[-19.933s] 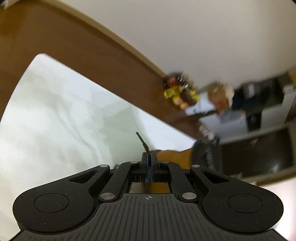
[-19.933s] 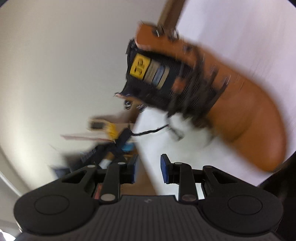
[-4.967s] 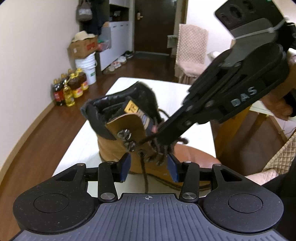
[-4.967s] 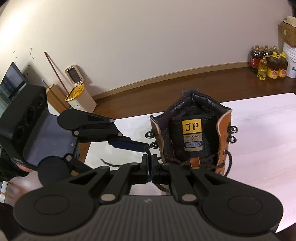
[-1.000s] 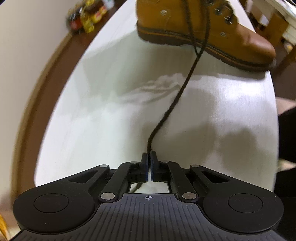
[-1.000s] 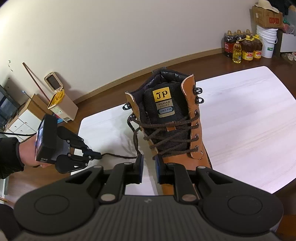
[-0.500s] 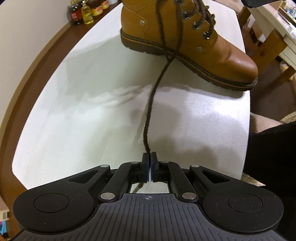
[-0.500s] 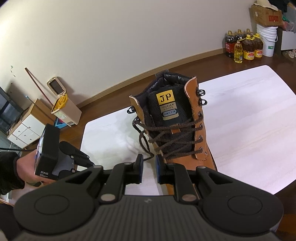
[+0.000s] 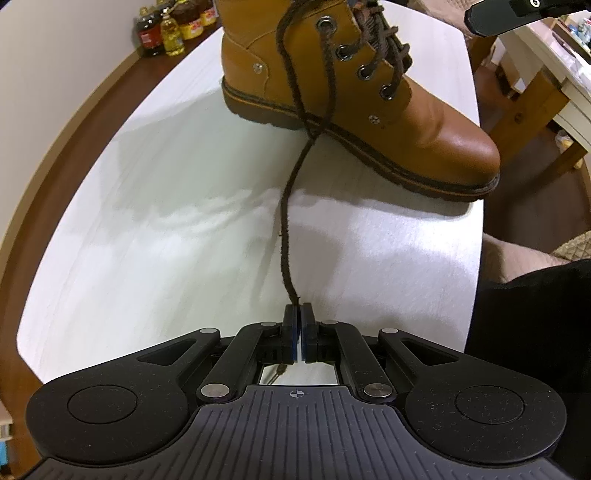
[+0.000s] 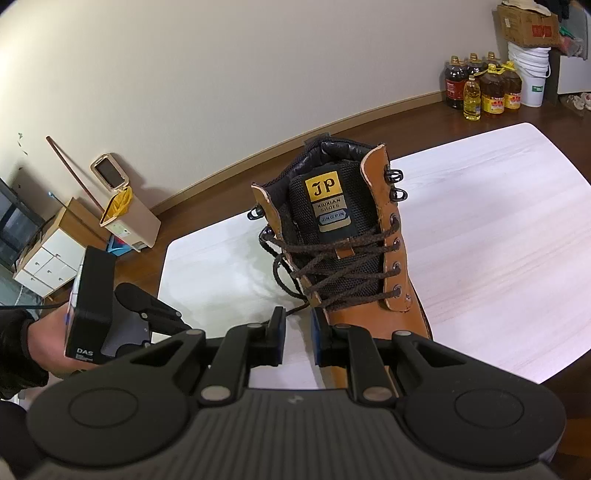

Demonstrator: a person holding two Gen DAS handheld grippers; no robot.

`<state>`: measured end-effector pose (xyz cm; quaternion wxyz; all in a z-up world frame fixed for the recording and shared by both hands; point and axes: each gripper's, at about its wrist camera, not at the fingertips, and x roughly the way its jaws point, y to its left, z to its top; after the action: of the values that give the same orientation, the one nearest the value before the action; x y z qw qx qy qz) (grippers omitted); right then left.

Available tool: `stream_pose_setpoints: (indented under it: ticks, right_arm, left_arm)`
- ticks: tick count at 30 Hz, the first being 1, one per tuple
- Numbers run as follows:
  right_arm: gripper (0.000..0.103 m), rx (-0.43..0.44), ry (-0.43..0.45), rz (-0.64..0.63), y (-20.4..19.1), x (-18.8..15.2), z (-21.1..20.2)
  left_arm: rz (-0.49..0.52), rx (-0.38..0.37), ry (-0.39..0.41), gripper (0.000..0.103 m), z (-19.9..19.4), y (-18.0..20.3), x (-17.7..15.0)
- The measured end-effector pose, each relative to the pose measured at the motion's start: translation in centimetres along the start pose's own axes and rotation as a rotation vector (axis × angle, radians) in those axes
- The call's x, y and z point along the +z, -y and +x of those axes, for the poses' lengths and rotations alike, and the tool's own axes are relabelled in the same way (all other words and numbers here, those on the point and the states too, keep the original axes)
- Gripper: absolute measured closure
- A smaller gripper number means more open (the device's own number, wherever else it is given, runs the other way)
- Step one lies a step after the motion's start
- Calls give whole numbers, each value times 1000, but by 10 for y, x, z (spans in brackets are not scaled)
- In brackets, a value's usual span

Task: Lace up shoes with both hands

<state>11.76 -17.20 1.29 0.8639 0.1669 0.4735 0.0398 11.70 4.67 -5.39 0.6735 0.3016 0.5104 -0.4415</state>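
1. Left wrist view: left gripper fully closed, pads pinching the free end of the dark brown lace; a short tail of lace visible behind the fingers.
2. Same view: tan boot standing upright on the white table, ahead of and above the gripper in frame, toe pointing to frame right, close to the table's near edge. Long axis running from heel at upper left to toe at right.
3. Same view: lace running nearly straight from the pinch up to the sole edge, then climbing the boot's near side toward the upper eyelets. Only mild slack; line of pull lies roughly square to the boot's long axis.
4. Right wrist view: right gripper partly open, nothing between the pads. Hovering just over the boot's toe end, looking down the tongue into the collar.
5. Same view: lower eyelet rows crossed and laced; top hooks on both sides bare. A loose loop of lace hanging off the boot's left flank.
6. Same view: left gripper seen low at frame left, off the boot's side and apart from it, held in a hand.
7. Judgement: right gripper nearer the boot, left one holding the working end. Next likely step is carrying that end back toward a bare left-side hook.
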Motion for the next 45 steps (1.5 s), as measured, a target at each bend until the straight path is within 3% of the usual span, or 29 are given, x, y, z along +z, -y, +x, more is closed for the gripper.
stream_pose_setpoints:
  ticks: [4,7,8,10,13,19,24,28,32,34,35,38,39,40,42,43,45]
  right_arm:
    - [85,-4,-9,6,2,-1,2]
    - [84,0,-19,25,5,-3,3]
    - [83,5,-21,39,7,-4,2]
    - [82,19,-22,81,12,-7,1]
    - [82,65,-30,140,20,-13,0]
    - [82,142,-59,167,25,-28,3]
    - [82,233,-62,144,19,-32,6]
    - [82,255,-56,48,2,-29,9]
    - [83,216,-62,-28,-11,-27,16]
    - [99,203,-66,-51,-13,-26,17]
    - [99,192,-70,-69,-15,-25,17]
    - [99,126,-84,-163,-21,-23,9]
    - [99,105,-86,-197,-22,-21,4]
    - [99,85,-88,-225,-23,-20,0]
    - [99,53,-90,-271,-25,-18,-8]
    - [99,28,-88,-309,-26,-16,-16]
    - [99,-18,-86,-382,-30,-14,-30]
  left_arm:
    - [-42,0,32,102,-2,-1,5]
    - [-142,-49,71,102,-9,-6,6]
    - [-220,-96,98,102,-13,-10,5]
    - [-452,-275,183,102,-23,-23,-2]
    - [-726,-496,261,102,-25,-36,-16]
    - [-1054,-730,337,102,-19,-47,-35]
    - [-1147,-811,359,102,-17,-52,-31]
    - [-1131,-833,365,102,-20,-50,-21]
    - [-1112,-837,374,102,-23,-46,-14]
    - [-1106,-838,378,102,-25,-45,-12]
    - [-1079,-828,372,102,-28,-43,-12]
    - [-834,-678,334,98,-45,-34,4]
    - [-800,-657,330,90,-47,-33,6]
    - [-619,-553,328,80,-61,-23,14]
    - [-355,-419,342,78,-79,-7,28]
    - [-242,-371,355,78,-86,1,34]
    - [-110,-320,377,78,-95,12,41]
